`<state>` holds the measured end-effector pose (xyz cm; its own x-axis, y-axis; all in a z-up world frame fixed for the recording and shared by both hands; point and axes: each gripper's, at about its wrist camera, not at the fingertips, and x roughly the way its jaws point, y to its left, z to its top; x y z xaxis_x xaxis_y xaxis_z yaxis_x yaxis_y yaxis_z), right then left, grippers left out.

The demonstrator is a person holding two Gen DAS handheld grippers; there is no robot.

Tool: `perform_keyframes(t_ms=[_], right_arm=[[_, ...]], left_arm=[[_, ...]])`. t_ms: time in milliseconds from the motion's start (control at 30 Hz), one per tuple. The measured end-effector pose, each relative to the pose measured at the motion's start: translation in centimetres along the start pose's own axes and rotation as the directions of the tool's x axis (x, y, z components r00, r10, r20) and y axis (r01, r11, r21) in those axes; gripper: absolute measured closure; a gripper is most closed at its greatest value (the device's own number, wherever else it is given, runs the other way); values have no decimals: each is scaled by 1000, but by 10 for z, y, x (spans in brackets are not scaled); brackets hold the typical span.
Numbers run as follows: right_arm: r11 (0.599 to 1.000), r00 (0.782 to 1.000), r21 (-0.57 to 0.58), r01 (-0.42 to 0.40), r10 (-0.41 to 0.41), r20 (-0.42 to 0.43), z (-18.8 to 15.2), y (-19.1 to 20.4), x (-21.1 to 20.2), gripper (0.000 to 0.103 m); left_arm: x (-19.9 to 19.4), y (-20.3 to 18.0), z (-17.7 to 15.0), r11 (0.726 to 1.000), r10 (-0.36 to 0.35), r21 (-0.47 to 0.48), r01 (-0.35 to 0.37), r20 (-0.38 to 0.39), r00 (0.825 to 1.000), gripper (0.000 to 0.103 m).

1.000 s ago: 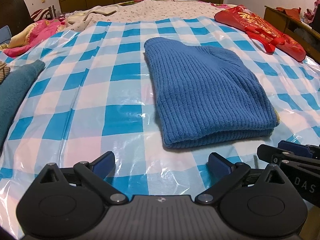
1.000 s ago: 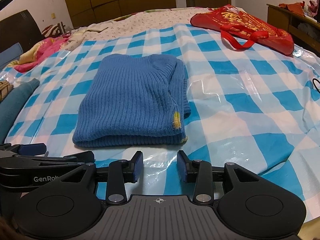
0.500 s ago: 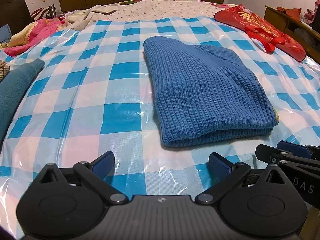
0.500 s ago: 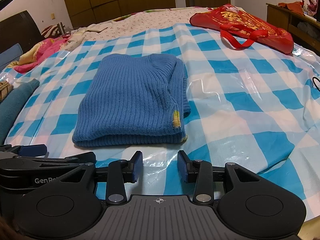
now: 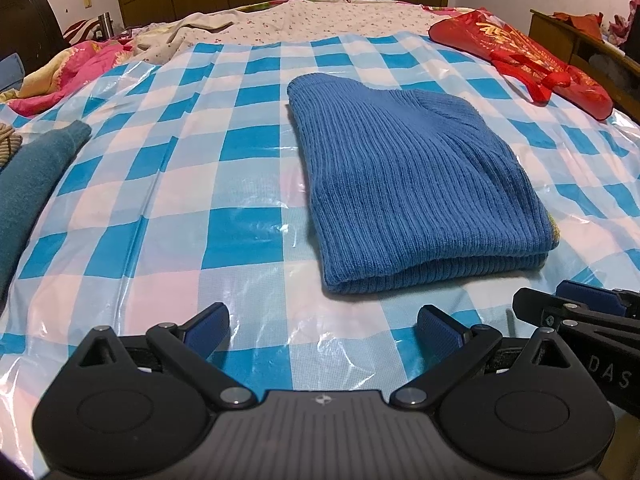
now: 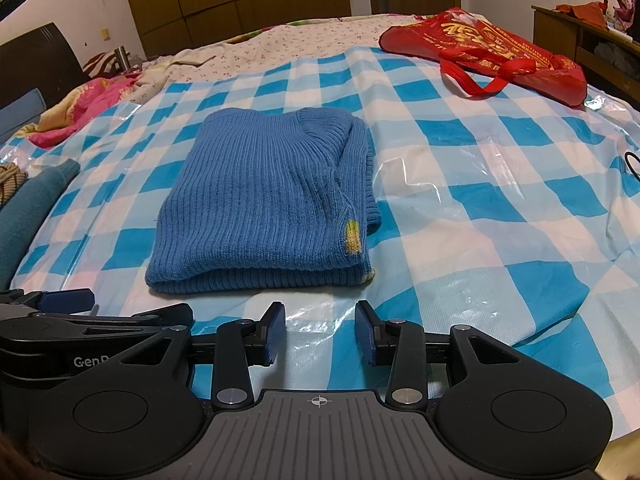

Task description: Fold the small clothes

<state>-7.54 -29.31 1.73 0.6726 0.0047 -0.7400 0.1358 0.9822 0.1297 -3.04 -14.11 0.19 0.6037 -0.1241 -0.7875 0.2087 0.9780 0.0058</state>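
A blue ribbed knit sweater point(image 5: 404, 184) point(image 6: 272, 204) lies folded into a neat rectangle on the blue-and-white checked plastic sheet point(image 5: 168, 184) point(image 6: 480, 200) that covers the bed. My left gripper point(image 5: 323, 326) hovers just short of the sweater's near edge, wide open with nothing between its blue pads. My right gripper point(image 6: 320, 330) hangs beside it, also short of the near edge, its jaws partly apart and empty. Each gripper shows at the side of the other's view.
A red carrier bag point(image 5: 520, 56) point(image 6: 488, 48) lies at the back right. A teal folded garment point(image 5: 28, 184) point(image 6: 24, 208) sits at the left edge. Pink and floral bedding point(image 5: 76, 72) is bunched at the back left. A wooden cabinet point(image 5: 560, 36) stands right.
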Motion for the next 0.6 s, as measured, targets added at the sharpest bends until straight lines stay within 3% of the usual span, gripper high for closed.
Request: perform_keyframes(t_ms=[600], right_arm=[[1000, 1000, 4, -1, 1, -2, -2, 0, 0, 65]], left_arm=[[-2, -5, 0, 999, 36, 20, -36, 12, 999, 0]])
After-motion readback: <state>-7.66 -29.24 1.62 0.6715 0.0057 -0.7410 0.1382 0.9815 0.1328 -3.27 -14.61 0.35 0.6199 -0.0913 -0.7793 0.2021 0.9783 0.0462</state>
